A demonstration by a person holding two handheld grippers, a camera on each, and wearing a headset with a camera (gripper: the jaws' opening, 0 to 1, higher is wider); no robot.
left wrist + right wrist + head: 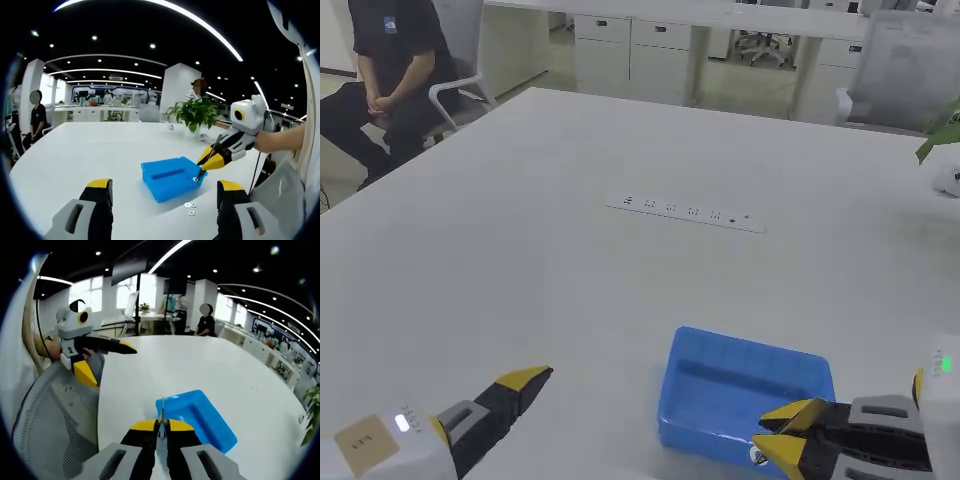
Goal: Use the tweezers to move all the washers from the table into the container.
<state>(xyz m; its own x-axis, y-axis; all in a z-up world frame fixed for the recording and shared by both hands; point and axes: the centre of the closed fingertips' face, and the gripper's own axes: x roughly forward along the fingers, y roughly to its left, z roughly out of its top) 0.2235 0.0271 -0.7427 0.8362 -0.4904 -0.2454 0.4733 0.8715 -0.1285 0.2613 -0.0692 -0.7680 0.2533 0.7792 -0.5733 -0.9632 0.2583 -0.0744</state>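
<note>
A seated person waited on a chair at the far left corner of the white table, hands clasped. In the head view, the left hand-held gripper hovered over the near left of the table. Its own view showed its yellow-tipped jaws spread wide with nothing between them. A white power strip lay flat at mid-table, well apart from both tools.

The blue container, a shallow rectangular tray, sat on the table right of centre, near the front edge. Seen from the left gripper view, three loose washers lay in a small cluster on the table just beside the container's near corner.

The right hand-held gripper reached in from the right. Its jaws were drawn narrow and clamped on the tweezers, which pointed toward the container. A single washer sat at the tweezers' tips, against the container's edge on that gripper's side. Whether the tips actually pinched it could not be told.

A leafy potted plant stood beyond, toward the table's far right.
</note>
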